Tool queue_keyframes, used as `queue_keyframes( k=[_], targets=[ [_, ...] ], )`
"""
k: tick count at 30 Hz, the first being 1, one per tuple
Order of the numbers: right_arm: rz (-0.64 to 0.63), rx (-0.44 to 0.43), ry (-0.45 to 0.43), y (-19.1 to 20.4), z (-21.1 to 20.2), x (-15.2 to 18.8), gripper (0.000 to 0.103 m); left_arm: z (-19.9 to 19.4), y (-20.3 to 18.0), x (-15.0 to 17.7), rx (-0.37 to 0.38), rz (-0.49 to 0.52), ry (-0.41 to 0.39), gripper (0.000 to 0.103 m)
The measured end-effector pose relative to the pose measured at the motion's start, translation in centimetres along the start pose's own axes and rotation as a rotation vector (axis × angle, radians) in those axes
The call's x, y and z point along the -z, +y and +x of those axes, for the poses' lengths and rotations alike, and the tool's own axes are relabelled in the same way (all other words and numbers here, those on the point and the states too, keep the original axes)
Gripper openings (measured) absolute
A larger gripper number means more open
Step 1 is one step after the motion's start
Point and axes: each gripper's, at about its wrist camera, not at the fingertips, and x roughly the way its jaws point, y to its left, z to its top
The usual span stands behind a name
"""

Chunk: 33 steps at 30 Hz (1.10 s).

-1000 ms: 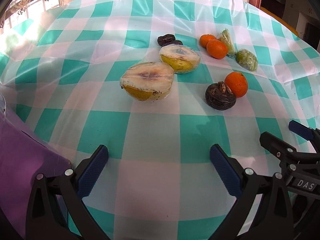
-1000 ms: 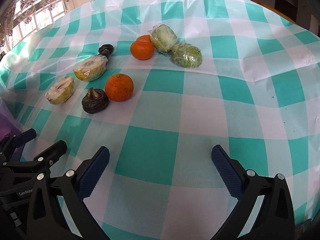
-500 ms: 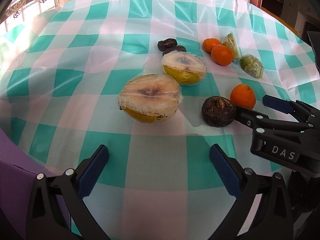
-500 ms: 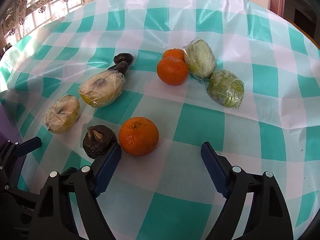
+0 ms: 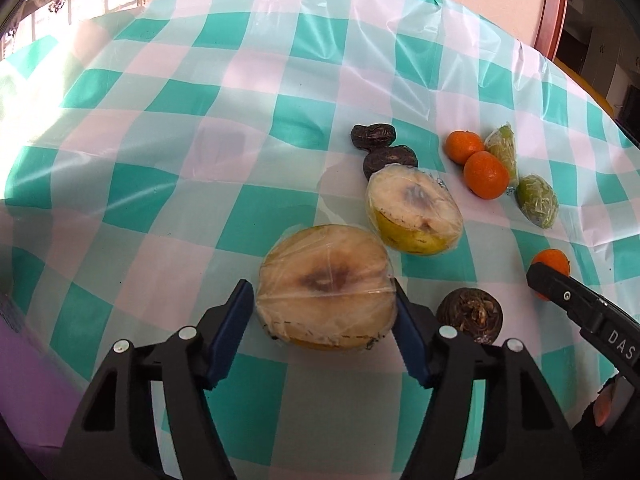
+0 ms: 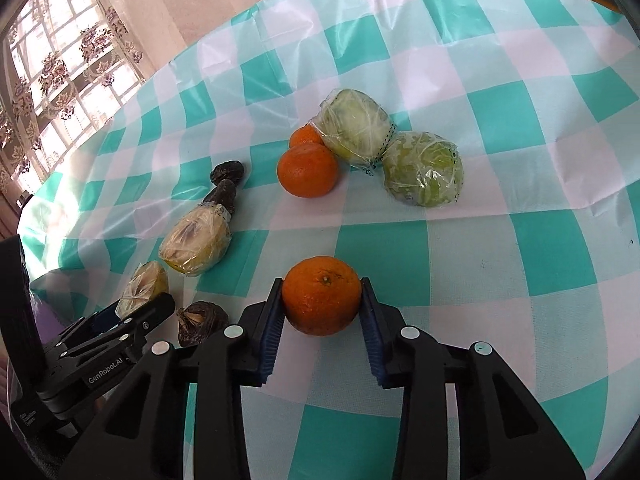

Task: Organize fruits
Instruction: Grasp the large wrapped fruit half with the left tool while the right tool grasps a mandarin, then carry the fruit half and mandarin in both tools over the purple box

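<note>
Both grippers now forward, right fingers clamping orange (left's closing around wrapped half-fruit).

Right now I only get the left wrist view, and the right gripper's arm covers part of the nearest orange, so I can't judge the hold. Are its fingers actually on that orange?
Observer: Yes. The right gripper is shut on the orange, with one of its fingers pressed against each side.
Operator: How deep does it sit?
Observer: Near the fingertips, not back toward the hinge. Its stem end faces up.
Operator: Anything just beyond it on the far side from me?
Observer: Only bare checked tablecloth shows there.
</note>
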Motion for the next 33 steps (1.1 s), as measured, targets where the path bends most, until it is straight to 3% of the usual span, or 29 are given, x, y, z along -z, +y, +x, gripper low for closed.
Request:
queue_keyframes(
  k=[5, 19, 26, 33],
  targets=[
    [0.015, -0.009, -0.005, -0.3, -0.1, 0.1, 0.036, 0.0, -0.1, 0.4, 0.057, -0.019, 0.007, 0.057],
    [0.047, -0.102, -0.043, -1.1, -1.5, 0.8, 0.036, -4.8, -1.4, 4.2, 0.181, -0.089, -0.11, 0.057],
    [0.104, -0.173, -0.027, -1.4, -3.1, 3.0, 0.036, -6.7, -2.8, 7.1, 0.254, -0.036, -0.088, 0.057],
    [0.089, -0.182, -0.01, -0.5, -4.8, 5.9, 0.036, -8.7, -3.0, 10.3, 0.32, -0.03, -0.045, 0.057]
  ],
)
